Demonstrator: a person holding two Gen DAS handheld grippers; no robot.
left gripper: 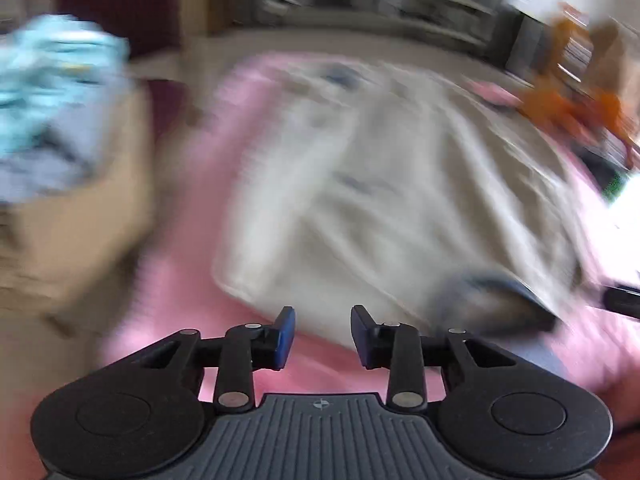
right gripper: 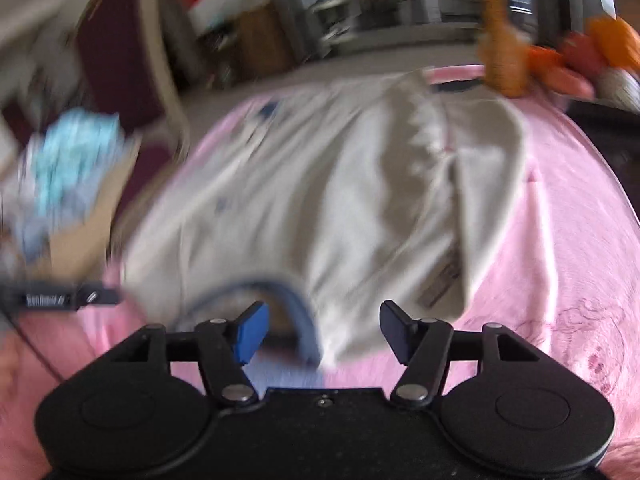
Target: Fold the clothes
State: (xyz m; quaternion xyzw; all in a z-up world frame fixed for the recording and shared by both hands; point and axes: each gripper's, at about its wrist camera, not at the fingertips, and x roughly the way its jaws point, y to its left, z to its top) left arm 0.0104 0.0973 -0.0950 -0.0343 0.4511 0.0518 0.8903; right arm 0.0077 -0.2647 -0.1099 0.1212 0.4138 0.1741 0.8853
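A soft, wrinkled grey shirt with a blue collar lies flat on the pink sheet, while the left gripper and the right gripper point down at it, both parted and empty.

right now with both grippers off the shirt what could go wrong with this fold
1. The grey shirt lies rumpled, its right side doubled over, so creases may get folded in.
2. Both views are blurred; the left gripper or right gripper, both open, could pinch the pink cover too.
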